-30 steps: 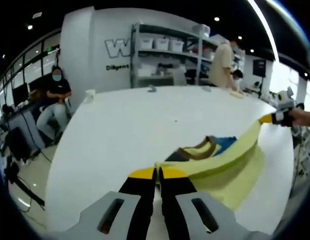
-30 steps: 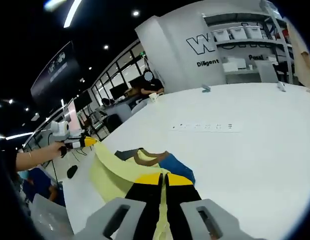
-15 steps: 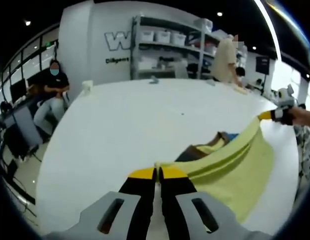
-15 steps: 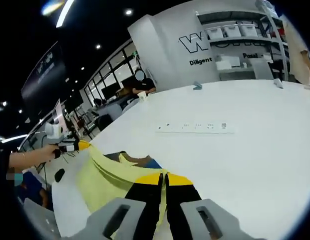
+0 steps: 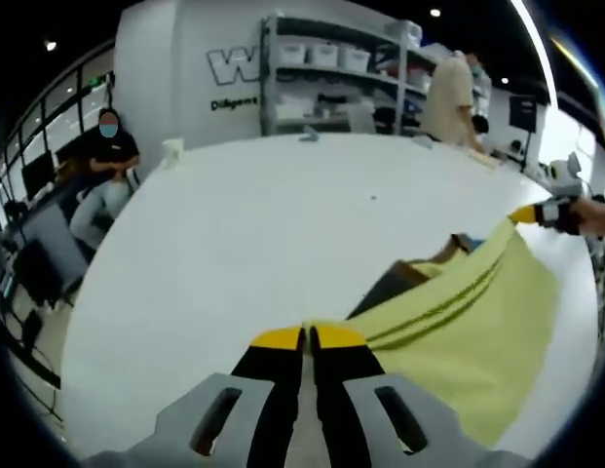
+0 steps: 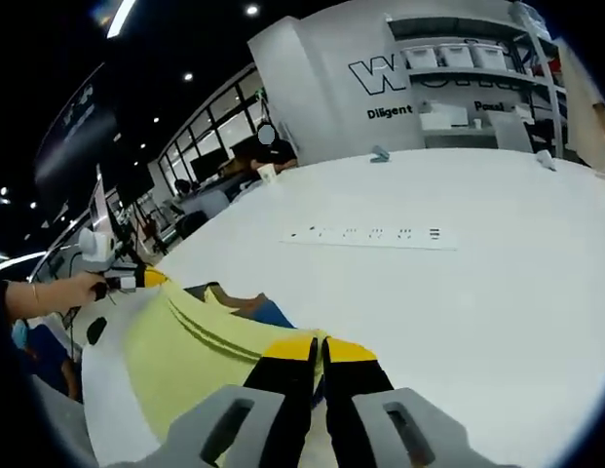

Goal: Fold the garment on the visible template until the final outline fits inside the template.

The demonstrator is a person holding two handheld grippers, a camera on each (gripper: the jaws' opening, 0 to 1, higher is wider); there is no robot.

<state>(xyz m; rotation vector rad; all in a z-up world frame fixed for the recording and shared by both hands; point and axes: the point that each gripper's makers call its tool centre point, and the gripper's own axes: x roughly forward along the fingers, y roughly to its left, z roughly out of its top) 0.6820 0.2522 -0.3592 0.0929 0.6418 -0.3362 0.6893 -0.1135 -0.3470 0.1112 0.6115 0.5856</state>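
A pale yellow garment (image 5: 468, 322) with brown and blue parts hangs stretched between my two grippers over the white table (image 5: 263, 224). My left gripper (image 5: 309, 337) is shut on one corner of it. In the left gripper view the right gripper (image 5: 536, 214) holds the far corner at the right edge. In the right gripper view my right gripper (image 6: 319, 348) is shut on the yellow garment (image 6: 195, 341), and the left gripper (image 6: 136, 281), held by a hand, pinches the other end at the left. The brown collar (image 6: 245, 304) and blue part (image 6: 273, 314) peek from under the yellow fold.
A strip of small marks (image 6: 370, 234) lies on the table beyond the garment. A small cup (image 5: 171, 148) stands near the far edge. A seated person (image 5: 105, 166) is at the left, a standing person (image 5: 450, 93) by the shelves (image 5: 331, 88) at the back.
The yellow fold has been carried forward over the brown and blue parts, which are now mostly covered. Both views have moved further over the table.
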